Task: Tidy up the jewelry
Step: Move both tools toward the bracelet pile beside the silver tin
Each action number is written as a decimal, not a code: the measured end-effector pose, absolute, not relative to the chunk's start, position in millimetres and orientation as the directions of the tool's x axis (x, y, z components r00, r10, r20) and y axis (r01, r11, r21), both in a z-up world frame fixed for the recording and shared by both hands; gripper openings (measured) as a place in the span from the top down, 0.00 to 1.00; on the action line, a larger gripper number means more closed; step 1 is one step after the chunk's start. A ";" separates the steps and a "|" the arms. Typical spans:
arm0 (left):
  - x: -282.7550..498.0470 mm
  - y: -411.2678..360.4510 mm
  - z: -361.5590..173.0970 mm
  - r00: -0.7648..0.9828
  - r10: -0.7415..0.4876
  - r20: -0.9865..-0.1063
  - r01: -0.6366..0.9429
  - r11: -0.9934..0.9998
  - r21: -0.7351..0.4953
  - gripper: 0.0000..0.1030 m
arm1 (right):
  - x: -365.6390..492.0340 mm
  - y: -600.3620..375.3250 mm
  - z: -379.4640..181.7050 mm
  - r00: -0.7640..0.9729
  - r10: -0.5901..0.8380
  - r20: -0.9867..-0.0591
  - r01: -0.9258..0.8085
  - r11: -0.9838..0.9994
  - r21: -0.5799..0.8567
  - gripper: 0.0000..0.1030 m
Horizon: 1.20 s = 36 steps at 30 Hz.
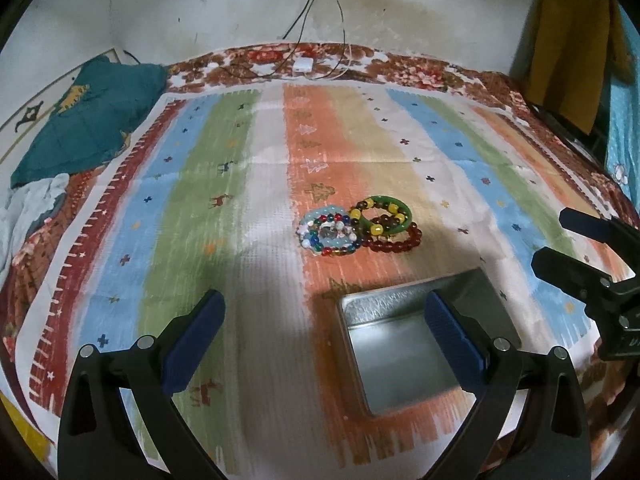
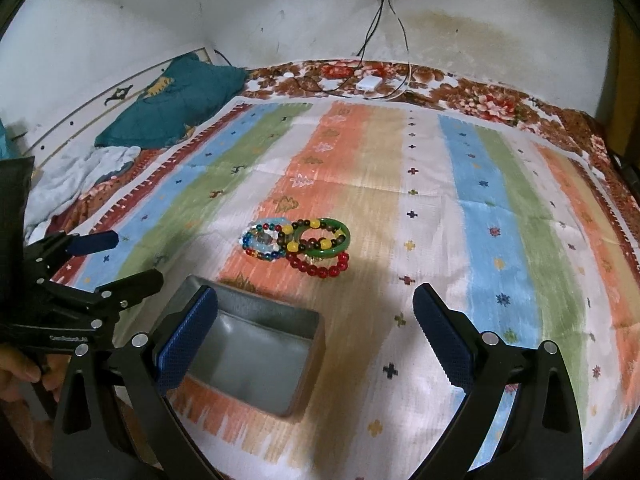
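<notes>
A heap of bracelets lies on the striped cloth: a green bangle (image 1: 402, 208) (image 2: 342, 229), a dark red bead bracelet (image 1: 394, 244) (image 2: 320, 270), a yellow-and-brown bead bracelet (image 1: 370, 220) (image 2: 306, 240) and a multicoloured bead bracelet (image 1: 326, 234) (image 2: 262, 242). Nearer to me stands an empty square metal tin (image 1: 400, 354) (image 2: 256, 364). My left gripper (image 1: 324, 332) is open and empty, its right finger over the tin. My right gripper (image 2: 316, 332) is open and empty too, with its left finger over the tin's left side. Each gripper also shows at the edge of the other view.
The striped cloth (image 1: 200, 200) covers a floral bedspread (image 2: 480, 100). A teal pillow (image 1: 84, 116) and a pale crumpled cloth (image 1: 32, 208) lie at the left. A white charger with cables (image 1: 302, 65) rests by the back wall. A mustard garment (image 1: 568, 40) hangs at right.
</notes>
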<state>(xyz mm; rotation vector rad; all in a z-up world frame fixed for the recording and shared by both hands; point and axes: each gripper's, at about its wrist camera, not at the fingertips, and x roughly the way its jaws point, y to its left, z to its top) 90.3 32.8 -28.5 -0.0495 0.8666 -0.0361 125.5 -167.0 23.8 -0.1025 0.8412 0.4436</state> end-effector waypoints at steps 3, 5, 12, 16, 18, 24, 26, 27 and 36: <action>98.4 36.6 -30.5 0.633 -0.060 -0.772 0.005 0.997 -0.073 0.05 | 134.8 -165.5 21.9 0.567 0.341 -0.750 -0.420 0.903 0.093 0.04; 103.8 39.7 -32.2 0.621 -0.073 -0.780 0.002 0.996 -0.091 0.05 | 139.9 -165.1 20.5 0.556 0.343 -0.758 -0.419 0.902 0.100 0.04; 127.1 45.1 -41.1 0.582 -0.092 -0.808 -0.004 0.993 -0.116 0.05 | 160.4 -163.2 14.1 0.512 0.364 -0.778 -0.392 0.905 0.165 0.04; 141.6 50.2 -45.9 0.566 -0.103 -0.818 -0.012 0.991 -0.132 0.05 | 172.3 -162.5 8.7 0.491 0.356 -0.795 -0.372 0.911 0.178 0.04; 147.9 52.8 -48.5 0.558 -0.106 -0.823 -0.014 0.990 -0.137 0.06 | 178.8 -163.0 5.5 0.477 0.356 -0.804 -0.361 0.913 0.190 0.04; 163.2 58.4 -56.6 0.537 -0.116 -0.836 -0.021 0.988 -0.151 0.06 | 194.4 -162.9 -2.9 0.444 0.355 -0.823 -0.335 0.917 0.215 0.04; 168.0 59.0 -60.0 0.528 -0.122 -0.840 -0.022 0.987 -0.157 0.06 | 198.4 -161.4 -5.5 0.436 0.349 -0.829 -0.330 0.920 0.213 0.04; 169.8 59.3 -62.0 0.524 -0.121 -0.843 -0.022 0.988 -0.156 0.06 | 201.8 -160.7 -7.9 0.430 0.345 -0.834 -0.324 0.921 0.214 0.04; 185.2 61.2 -79.4 0.484 -0.124 -0.866 -0.017 0.988 -0.151 0.06 | 223.8 -152.7 -23.7 0.383 0.339 -0.860 -0.296 0.926 0.233 0.04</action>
